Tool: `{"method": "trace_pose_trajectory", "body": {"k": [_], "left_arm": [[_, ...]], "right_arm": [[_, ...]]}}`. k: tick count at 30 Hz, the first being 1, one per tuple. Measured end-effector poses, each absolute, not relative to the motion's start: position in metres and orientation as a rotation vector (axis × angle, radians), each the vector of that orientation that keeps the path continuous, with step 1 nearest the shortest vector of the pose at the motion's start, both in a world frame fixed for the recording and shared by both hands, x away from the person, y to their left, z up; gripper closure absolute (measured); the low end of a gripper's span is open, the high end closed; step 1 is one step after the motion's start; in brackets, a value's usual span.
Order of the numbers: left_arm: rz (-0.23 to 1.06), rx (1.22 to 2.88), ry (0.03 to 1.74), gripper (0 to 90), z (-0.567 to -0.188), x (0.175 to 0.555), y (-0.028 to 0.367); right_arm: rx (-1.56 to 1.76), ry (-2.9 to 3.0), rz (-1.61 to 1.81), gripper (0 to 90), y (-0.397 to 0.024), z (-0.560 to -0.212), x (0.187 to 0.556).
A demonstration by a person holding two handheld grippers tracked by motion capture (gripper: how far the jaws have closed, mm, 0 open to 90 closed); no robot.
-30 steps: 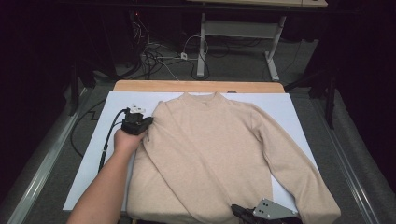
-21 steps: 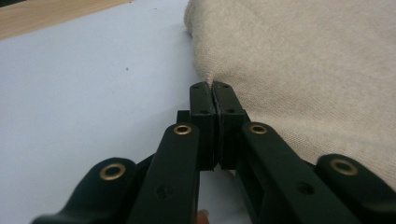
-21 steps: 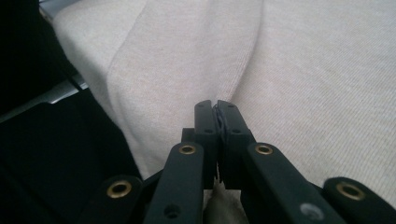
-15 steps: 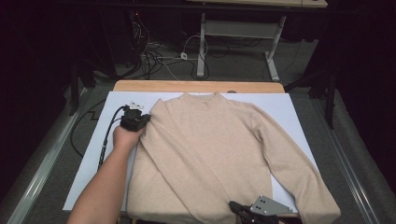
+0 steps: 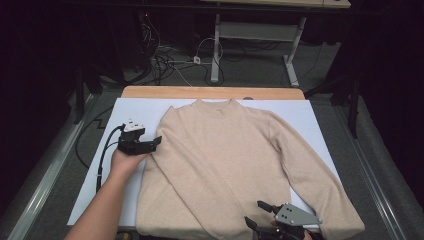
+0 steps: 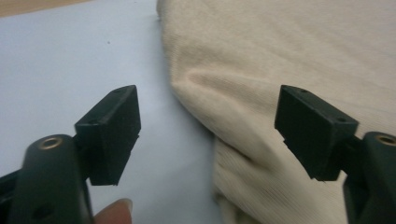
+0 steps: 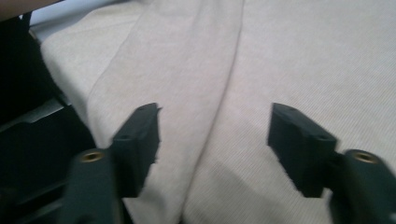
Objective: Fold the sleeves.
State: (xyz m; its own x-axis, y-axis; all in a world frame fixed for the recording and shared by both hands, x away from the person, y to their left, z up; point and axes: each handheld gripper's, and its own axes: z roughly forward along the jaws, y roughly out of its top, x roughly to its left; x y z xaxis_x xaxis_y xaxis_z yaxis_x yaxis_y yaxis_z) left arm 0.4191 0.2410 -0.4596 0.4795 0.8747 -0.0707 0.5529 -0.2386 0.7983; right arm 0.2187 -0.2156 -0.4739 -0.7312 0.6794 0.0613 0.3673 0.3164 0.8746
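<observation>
Sweater: beige knit sweater (image 5: 225, 165) lies flat, front up, on white sheet (image 5: 135, 107) covering the table; collar twd far edge, hem at near edge. Left sleeve folded in over the body, right sleeve out straight, running diag. down to near right corner.

Left hand: left hand (image 5: 122, 160) comes in from bottom left w/ bare forearm angled up and inward; hand sits on the sheet just beside sweater's left edge, at about chest height.

Left gripper: left gripper (image 5: 156, 141) held level, tips pointing right at the sweater's folded edge; cable loops off behind it to the left.

Left jaws: just been opening; now wide apart, nothing pinched. In left gripper view (image 6: 208, 133) one jaw hangs over bare sheet, other over knit, w/ the rounded fold edge between them; pads not pressing the cloth. A fingertip (image 6: 112, 212) shows at bottom.

Right gripper: right gripper (image 5: 260, 212) low at near edge, over the hem area right of centre; grey three-cornered plate on top, tips pointing up-left across the body.

Right jaws: also just been opening; apart, clamped on nothing. In right gripper view (image 7: 215, 133) they stand over the folded sleeve's edge and body fabric; cloth below looks free of the pads.

Right hand: mostly cut off by frame's bottom edge; pose can't tell.
</observation>
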Motion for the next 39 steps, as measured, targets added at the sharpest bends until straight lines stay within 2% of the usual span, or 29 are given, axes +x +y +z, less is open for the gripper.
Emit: {"method": "trace_pose_trajectory", "body": {"k": [9, 12, 21, 36, 39], "left_arm": [[0.487, 1.89, 1.179, 0.1, -0.461, 0.366, 0.242], [0.493, 1.892, 1.181, 0.0, -0.465, 0.348, 0.243], [0.5, 1.891, 1.153, 0.0, -0.476, 0.304, 0.245], [0.5, 1.9, 1.082, 0.0, -0.484, 0.297, 0.24], [0.511, 1.859, 1.086, 0.0, -0.485, 0.295, 0.243]], "right_arm": [[0.932, 2.203, 1.389, 5.0, -0.213, -0.466, 0.246], [0.958, 2.181, 1.387, 0.1, -0.214, -0.466, 0.256], [0.966, 2.153, 1.36, 0.1, -0.216, -0.465, 0.274], [1.116, 2.034, 1.285, 0.1, -0.268, -0.462, 0.279], [1.166, 1.989, 1.275, 0.1, -0.283, -0.46, 0.279]]}}
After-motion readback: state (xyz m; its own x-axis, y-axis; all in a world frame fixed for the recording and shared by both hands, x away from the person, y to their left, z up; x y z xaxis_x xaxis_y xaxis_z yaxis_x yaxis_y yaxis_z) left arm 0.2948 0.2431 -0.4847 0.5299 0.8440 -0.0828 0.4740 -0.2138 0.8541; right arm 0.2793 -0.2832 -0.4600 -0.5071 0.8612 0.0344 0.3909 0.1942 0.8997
